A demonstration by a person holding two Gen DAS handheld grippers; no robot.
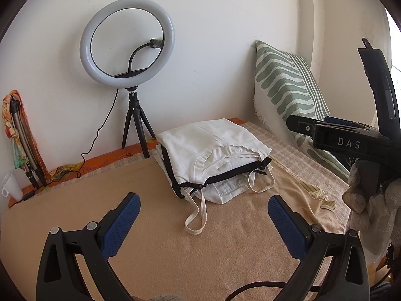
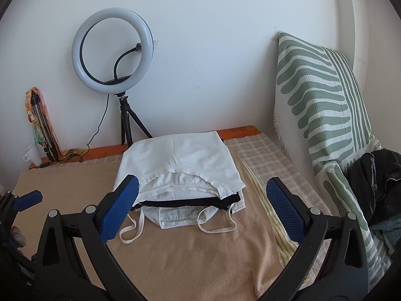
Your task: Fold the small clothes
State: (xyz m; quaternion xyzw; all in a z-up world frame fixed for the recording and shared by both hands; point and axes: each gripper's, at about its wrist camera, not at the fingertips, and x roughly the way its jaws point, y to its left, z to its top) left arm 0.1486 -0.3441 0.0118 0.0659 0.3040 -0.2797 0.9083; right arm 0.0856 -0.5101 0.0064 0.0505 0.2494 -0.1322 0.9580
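**Jaws spread, both empty**

Left gripper [image 1: 203,213] and right gripper [image 2: 203,195] gape wide, pinching nothing. Stack of folded white cotton garments with a black trim [image 2: 180,170] sits mid-bed on the tan fleece blanket [image 2: 188,255]. Risk: loose cream straps [image 2: 131,228] snag a pad, dragging the stack apart.

A home bedroom: beyond the jaws, a blanket-covered bed [image 2: 200,263] meets a white wall, with a striped pillow [image 2: 320,100] propped right and a ring light [image 2: 112,50] left.
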